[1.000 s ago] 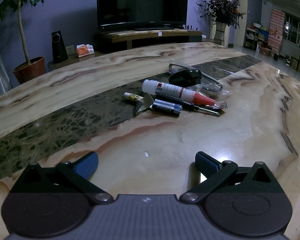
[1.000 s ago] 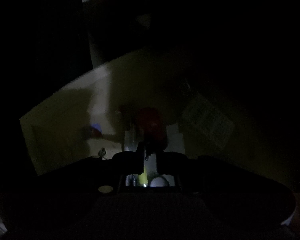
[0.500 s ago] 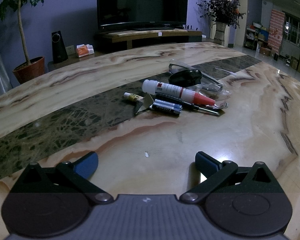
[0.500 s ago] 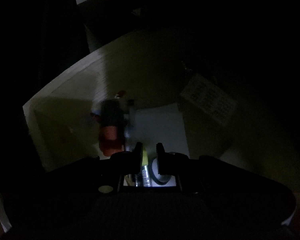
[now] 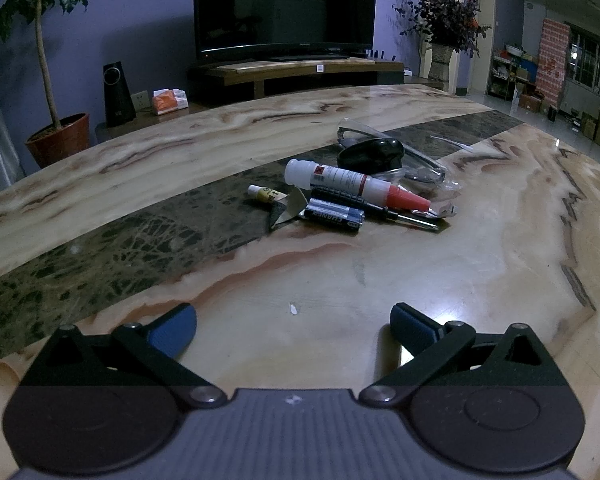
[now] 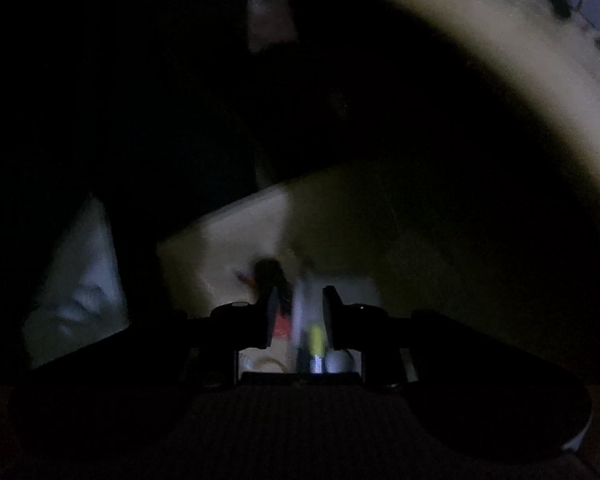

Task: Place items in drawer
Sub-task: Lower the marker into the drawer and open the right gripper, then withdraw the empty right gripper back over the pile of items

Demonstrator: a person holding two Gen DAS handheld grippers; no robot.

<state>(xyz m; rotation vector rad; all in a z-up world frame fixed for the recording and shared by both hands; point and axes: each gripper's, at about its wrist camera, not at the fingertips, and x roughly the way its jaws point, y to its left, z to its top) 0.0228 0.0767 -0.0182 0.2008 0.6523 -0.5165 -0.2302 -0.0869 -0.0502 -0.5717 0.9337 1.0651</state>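
batteries before glue bottle, on table

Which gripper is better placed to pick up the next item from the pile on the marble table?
Left. The left gripper faces the blue batteries with open, empty jaws; the right gripper is over the dark drawer.

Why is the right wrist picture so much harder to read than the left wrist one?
Right wrist view: very dark and smeared by motion blur; only the pale drawer wall and blurred items below the right gripper show. Left wrist view: evenly lit and sharp, with fisheye bending of the marble table, glare by the left gripper, and readable print on the batteries.
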